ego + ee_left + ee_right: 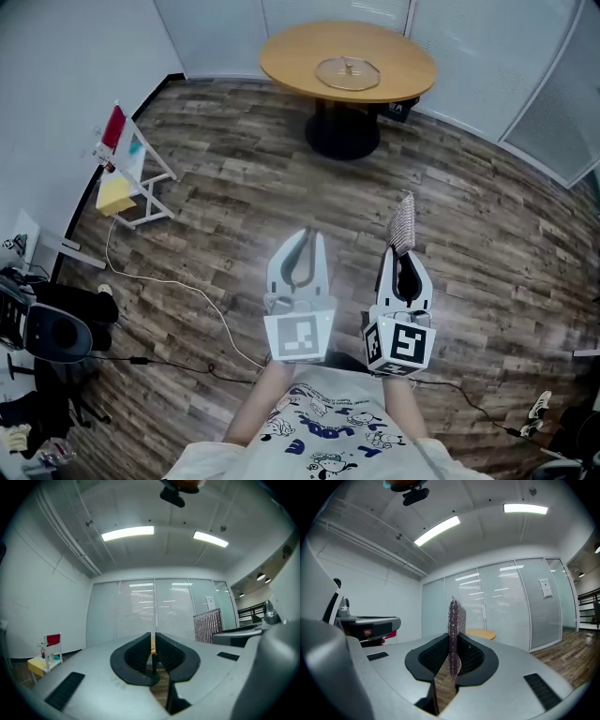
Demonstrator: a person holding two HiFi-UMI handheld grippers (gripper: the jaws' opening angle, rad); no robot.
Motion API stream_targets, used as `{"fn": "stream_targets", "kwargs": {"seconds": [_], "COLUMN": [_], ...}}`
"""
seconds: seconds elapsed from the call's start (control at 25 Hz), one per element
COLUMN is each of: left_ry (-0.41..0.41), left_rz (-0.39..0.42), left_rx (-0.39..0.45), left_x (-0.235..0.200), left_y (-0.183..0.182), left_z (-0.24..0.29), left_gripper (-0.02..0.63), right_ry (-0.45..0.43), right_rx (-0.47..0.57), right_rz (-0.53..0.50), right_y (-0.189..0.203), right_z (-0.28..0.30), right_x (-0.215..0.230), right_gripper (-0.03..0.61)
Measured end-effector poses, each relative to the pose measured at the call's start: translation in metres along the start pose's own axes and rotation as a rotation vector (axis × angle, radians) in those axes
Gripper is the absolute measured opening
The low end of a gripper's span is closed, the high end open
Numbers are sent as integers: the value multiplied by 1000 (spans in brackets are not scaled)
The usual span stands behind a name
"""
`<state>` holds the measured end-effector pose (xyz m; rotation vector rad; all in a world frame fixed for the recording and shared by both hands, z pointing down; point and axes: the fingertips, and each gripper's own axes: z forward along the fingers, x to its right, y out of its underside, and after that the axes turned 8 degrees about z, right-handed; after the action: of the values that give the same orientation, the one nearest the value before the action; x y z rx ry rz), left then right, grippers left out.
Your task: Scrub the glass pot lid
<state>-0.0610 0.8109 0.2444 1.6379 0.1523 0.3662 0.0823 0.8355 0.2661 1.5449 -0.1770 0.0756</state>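
Observation:
A glass pot lid point(348, 72) lies flat on a round wooden table point(291, 54) far ahead across the room. My right gripper point(402, 259) is shut on a glittery scrub pad point(403, 223), which stands upright between its jaws point(453, 639). The left gripper point(302, 249) is held beside it at the same height, jaws shut with nothing between them point(153, 651). Both grippers hover over the wooden floor, well short of the table. A sliver of the table shows between the left jaws in the left gripper view.
A small white rack point(131, 173) with red and yellow items stands at the left by the wall. A white cable point(169, 281) runs across the floor. Dark gear point(52, 328) lies at the lower left. Glass partitions point(511, 606) with blinds close the far side.

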Motion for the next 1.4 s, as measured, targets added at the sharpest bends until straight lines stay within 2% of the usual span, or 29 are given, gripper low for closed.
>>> {"fn": "stream_targets", "kwargs": {"seconds": [0.24, 0.52, 1.4], "left_ry": [5, 23, 95], "left_rz": [2, 4, -3], "left_rx": [-17, -17, 6], "left_x": [0, -2, -63], "left_y": [5, 11, 23], "left_z": [8, 30, 192], "left_gripper": [37, 37, 37], "right_ry": [-10, 26, 92], "right_rx": [-4, -6, -9], "right_rz": [-3, -7, -15], "right_y": [0, 4, -3], "right_z": [8, 26, 188], "right_x": [1, 12, 9], "right_gripper": [63, 63, 63]}}
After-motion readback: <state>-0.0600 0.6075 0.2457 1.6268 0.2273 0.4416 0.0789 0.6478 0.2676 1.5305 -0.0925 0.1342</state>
